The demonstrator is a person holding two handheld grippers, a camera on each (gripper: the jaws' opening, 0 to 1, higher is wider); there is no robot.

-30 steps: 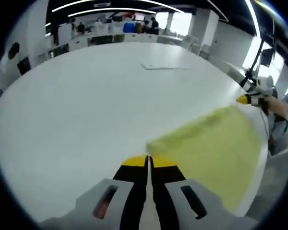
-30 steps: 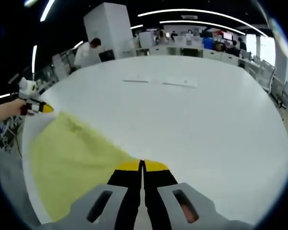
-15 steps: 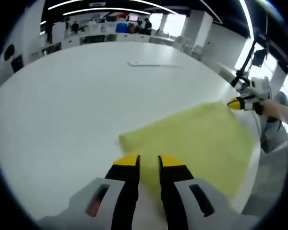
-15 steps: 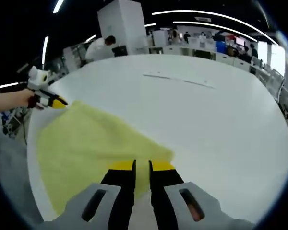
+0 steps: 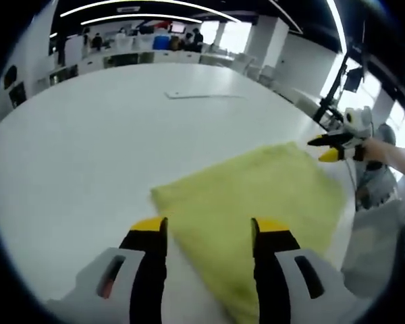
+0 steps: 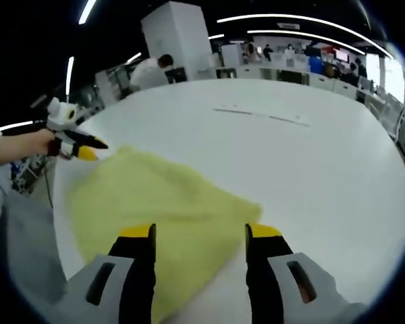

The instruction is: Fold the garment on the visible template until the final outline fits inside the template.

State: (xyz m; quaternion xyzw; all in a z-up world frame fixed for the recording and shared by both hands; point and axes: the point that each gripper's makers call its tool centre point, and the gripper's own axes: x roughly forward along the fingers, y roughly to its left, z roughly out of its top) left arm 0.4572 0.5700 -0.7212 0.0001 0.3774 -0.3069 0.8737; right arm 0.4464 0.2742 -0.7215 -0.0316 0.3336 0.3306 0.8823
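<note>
Opposing low views, shared garment (image 5: 256, 202)

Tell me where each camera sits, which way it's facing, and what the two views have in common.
Left gripper view: rides the left gripper, looking over the yellow garment toward the right gripper and the person's hand.
Right gripper view: rides the right gripper, looking over the garment toward the left gripper and hand.
Shared: garment, white table, both grippers open.
</note>
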